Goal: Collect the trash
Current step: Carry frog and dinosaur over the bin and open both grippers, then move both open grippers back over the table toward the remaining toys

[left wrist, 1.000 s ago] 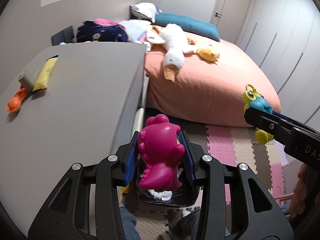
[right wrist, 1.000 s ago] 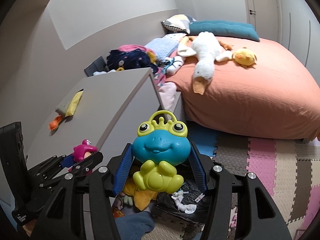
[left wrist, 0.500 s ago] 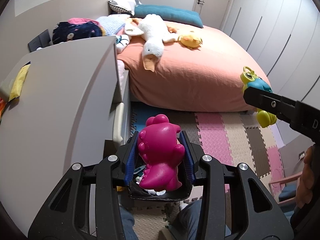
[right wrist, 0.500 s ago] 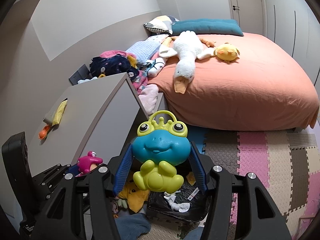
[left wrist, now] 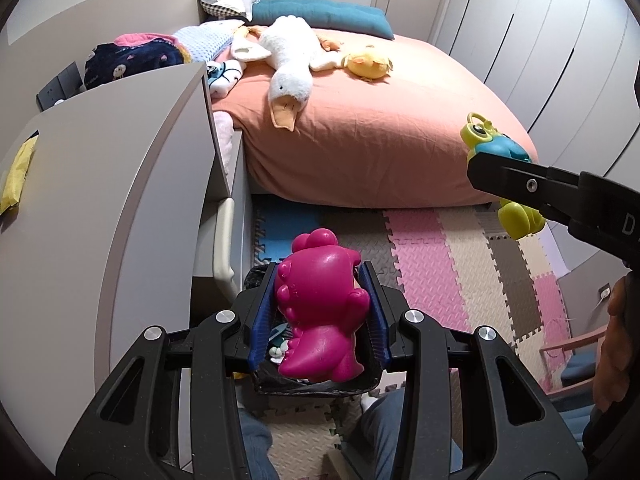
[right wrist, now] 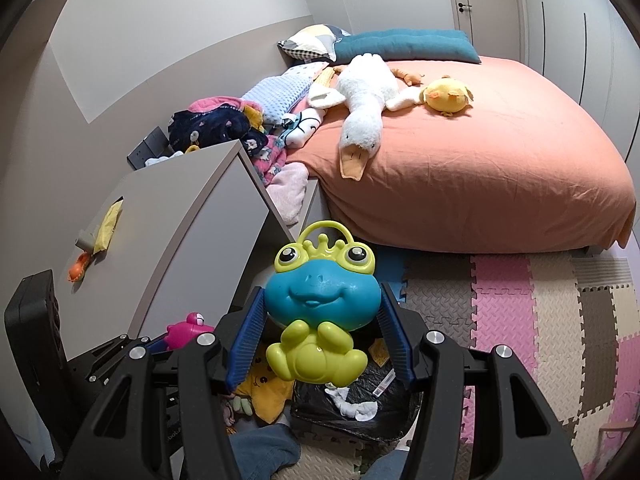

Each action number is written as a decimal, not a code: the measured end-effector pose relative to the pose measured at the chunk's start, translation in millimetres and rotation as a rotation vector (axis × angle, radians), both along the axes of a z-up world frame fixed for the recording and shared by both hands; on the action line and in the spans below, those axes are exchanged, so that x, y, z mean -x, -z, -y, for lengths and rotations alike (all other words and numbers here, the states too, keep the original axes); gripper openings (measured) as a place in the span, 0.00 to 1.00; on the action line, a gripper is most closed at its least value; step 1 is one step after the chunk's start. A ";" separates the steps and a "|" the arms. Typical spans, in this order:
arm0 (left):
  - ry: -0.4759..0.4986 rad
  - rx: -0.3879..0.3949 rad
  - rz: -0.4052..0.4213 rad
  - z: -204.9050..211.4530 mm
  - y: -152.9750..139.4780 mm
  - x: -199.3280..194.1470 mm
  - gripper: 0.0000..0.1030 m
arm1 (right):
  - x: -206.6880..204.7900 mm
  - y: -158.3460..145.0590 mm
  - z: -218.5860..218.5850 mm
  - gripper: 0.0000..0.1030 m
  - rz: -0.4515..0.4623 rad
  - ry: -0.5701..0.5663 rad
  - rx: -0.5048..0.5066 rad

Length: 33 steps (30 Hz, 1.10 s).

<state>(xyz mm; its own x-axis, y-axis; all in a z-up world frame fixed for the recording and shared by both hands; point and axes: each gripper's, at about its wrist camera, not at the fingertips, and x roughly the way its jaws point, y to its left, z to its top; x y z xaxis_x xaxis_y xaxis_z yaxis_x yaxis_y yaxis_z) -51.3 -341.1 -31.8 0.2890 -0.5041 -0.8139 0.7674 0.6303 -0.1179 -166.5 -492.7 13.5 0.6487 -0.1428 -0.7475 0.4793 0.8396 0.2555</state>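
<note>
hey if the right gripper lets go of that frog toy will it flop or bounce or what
The frog toy looks like glossy moulded plastic, so probably stiff rather than floppy. Its rounded shape suggests it could roll or tip on landing. The shiny surface may slip between the right gripper's pads if the squeeze eases.

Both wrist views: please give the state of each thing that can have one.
Left gripper: shut on pink toy.
Right gripper: shut on frog toy.
Trash bag: open, paper scraps inside.
Door: closed.
Goose: lying on bed.
</note>
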 end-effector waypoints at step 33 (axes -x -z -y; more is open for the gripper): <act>-0.156 -0.009 0.128 -59.7 -21.3 -40.7 0.94 | -52.2 -4.5 -43.2 0.73 0.012 -0.084 0.039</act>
